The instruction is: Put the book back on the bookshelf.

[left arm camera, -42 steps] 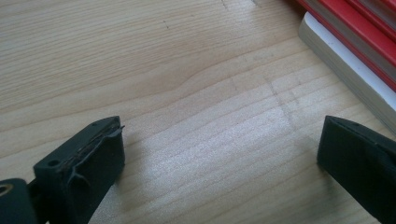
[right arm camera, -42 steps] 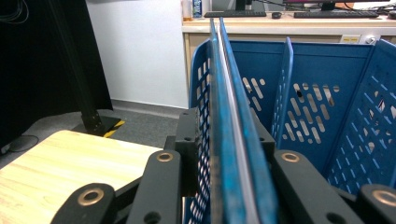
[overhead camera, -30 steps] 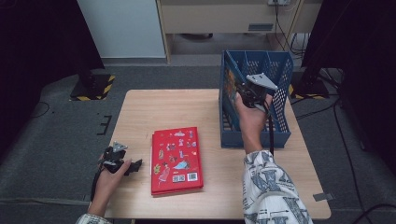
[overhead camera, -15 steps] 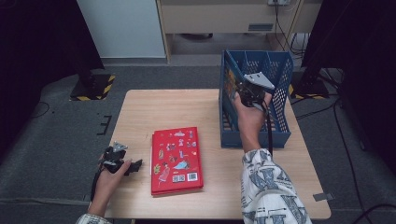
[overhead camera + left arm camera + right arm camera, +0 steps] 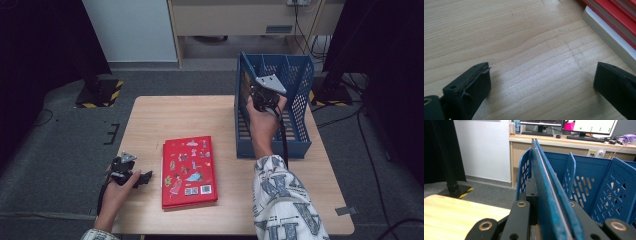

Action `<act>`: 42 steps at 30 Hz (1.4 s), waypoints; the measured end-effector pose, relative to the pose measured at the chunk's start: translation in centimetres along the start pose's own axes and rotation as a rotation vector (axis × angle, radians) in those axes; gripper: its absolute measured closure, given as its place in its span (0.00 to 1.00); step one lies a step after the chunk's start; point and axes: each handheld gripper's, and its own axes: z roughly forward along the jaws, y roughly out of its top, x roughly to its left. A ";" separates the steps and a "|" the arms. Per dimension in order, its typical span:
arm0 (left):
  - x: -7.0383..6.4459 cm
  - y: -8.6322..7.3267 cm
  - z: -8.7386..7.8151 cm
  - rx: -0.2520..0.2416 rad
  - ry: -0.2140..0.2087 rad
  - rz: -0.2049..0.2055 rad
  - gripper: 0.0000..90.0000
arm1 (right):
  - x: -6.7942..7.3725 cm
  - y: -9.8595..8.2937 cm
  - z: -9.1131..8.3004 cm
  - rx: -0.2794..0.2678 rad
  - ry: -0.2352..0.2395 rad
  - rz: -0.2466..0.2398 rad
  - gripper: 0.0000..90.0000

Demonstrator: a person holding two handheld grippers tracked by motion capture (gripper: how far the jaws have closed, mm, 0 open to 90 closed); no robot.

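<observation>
Seen from above, the right tongs (image 5: pixel 261 95) sit at the upper left wall of the blue file rack (image 5: pixel 295 100), which stands at the right side of the counter (image 5: pixel 175 115). The right gripper view gives what the overhead cannot: the jaws are clamped on the rack's blue wall (image 5: pixel 544 195), whose edge runs straight up between them (a perforated divider (image 5: pixel 570 172) and further blue panels lie just beyond).

The left tongs (image 5: pixel 131 176) rest near the counter's left front edge, held in the left hand (image 5: pixel 117 192). The left gripper view shows their jaws standing wide apart over bare wood, with nothing between them. At its upper right corner that view also catches the white page block and red covers of the books (image 5: pixel 614 22) edge-on; from above, only the top red book (image 5: pixel 189 170) with its small printed figures can be read, lying flat just beside the left tongs.

The right forearm, in a patterned sleeve (image 5: pixel 280 200), crosses the rack's front rail and hides part of its floor. Behind the counter stand a pale desk (image 5: pixel 574 142) carrying monitors (image 5: pixel 596 125) and a keyboard, and a black stand foot with yellow striping (image 5: pixel 97 95) on the grey floor.
</observation>
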 end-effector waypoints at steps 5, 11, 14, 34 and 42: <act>0.0 0.0 0.0 -0.001 0.001 0.000 0.00 | 0.2 0.2 0.4 -0.008 -0.023 0.007 0.92; 0.0 0.0 0.0 -0.002 0.000 0.000 0.00 | 0.7 0.2 0.8 -0.018 -0.048 -0.020 0.92; 0.0 0.0 0.0 -0.002 0.000 0.000 0.00 | 0.8 0.1 1.1 -0.019 -0.065 -0.033 0.92; 0.0 0.0 0.0 -0.002 -0.001 0.000 0.00 | 2.3 -0.8 1.1 -0.023 -0.058 -0.046 0.88; 0.0 0.0 0.0 -0.002 0.000 0.000 0.00 | 2.4 -1.3 0.5 -0.014 -0.015 -0.031 0.75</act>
